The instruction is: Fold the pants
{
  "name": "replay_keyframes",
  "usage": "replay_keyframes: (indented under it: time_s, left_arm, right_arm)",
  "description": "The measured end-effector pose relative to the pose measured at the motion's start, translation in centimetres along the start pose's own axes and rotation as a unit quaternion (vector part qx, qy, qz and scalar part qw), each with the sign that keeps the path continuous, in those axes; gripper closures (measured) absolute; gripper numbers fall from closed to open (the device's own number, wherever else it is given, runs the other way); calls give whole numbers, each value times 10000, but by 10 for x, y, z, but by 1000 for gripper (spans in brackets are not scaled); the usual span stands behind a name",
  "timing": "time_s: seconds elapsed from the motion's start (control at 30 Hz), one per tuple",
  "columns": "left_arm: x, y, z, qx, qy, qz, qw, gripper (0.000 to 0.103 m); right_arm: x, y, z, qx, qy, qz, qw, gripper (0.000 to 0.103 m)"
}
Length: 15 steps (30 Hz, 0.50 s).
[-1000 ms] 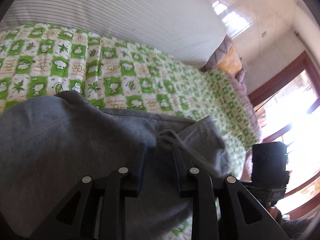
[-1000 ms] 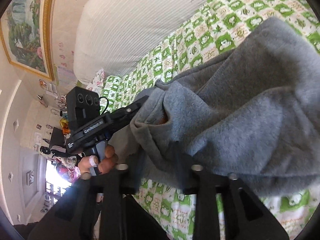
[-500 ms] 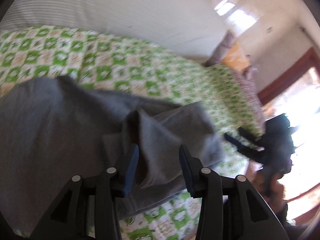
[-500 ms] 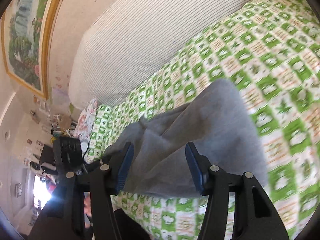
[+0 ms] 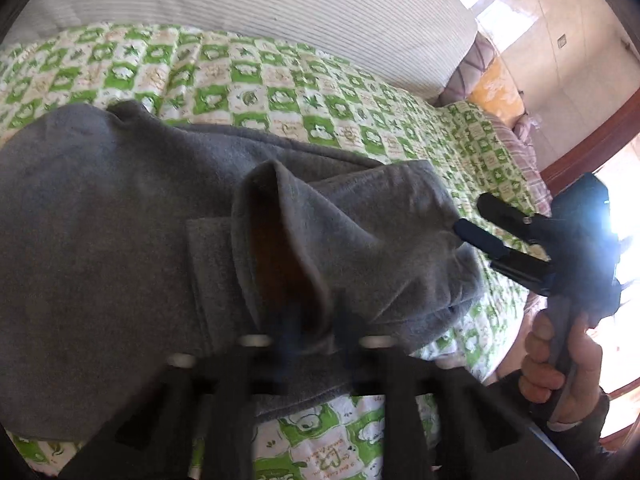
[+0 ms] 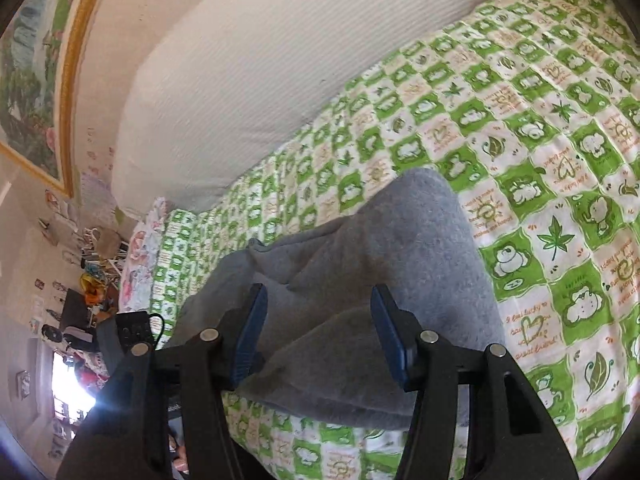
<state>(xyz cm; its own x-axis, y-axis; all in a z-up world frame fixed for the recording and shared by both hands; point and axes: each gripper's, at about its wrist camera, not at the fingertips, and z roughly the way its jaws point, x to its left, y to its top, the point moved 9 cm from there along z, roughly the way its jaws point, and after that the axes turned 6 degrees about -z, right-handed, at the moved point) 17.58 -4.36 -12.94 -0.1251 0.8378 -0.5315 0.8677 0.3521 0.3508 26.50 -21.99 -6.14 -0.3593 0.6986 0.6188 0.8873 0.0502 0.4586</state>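
Observation:
Grey sweatpants (image 5: 120,232) lie bunched on the green-and-white checked bedspread (image 5: 248,80); they also show in the right wrist view (image 6: 400,264). The waistband gapes open with an orange lining (image 5: 276,256). My left gripper (image 5: 316,332) is blurred; its fingers straddle a fold of the waistband with a visible gap between them. My right gripper (image 6: 316,328) is open, fingers either side of a grey fold, not pinching it. It also shows in the left wrist view (image 5: 476,220), tips touching the pants' right edge.
A large white striped pillow (image 5: 280,12) lies along the far side of the bed. Patterned pillows (image 5: 496,84) sit at the far right. A cluttered shelf area (image 6: 92,276) and a framed painting (image 6: 32,80) stand beyond the bed's left end.
Both grippers let go of the pants, which dropped onto the bed. The right gripper opened wide and pulled back. The left gripper then moved back down onto the waistband.

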Motion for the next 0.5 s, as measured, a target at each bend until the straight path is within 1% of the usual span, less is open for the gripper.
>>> replay_keyframes:
  time_s: [0.13,0.23,0.3,0.37,0.4,0.47,0.5]
  left_arm:
    - [-8,-3,-15,-159,-134,53,9998,100]
    - [-10,-6,-35,-348,-277,-8,9990,100]
    - [0,-15,-34,-257,-355,-214,9988,101]
    - [12,-23,-23,-159,-197,-286,9993,101]
    - [20,-29,-14,-62,-159,-405,9990,101]
    - [33,-37,-1,91,-245,-669,9974,100]
    - [36,-37,0,63,-331,-756,9966,100]
  right_arm:
    - [-2,-3,4,76,-29,-30,10000,47]
    - [9,-4,2,55,92,-191,9998,47]
    - [16,-8,5,135,162,-314,9993,47]
    - [14,-20,20,398,104,-349,9985,47]
    - [9,-28,31,595,38,-306,9978,47]
    - [0,-42,50,923,-66,-226,9954,48]
    - [-2,-44,53,953,-90,-204,9952,48]
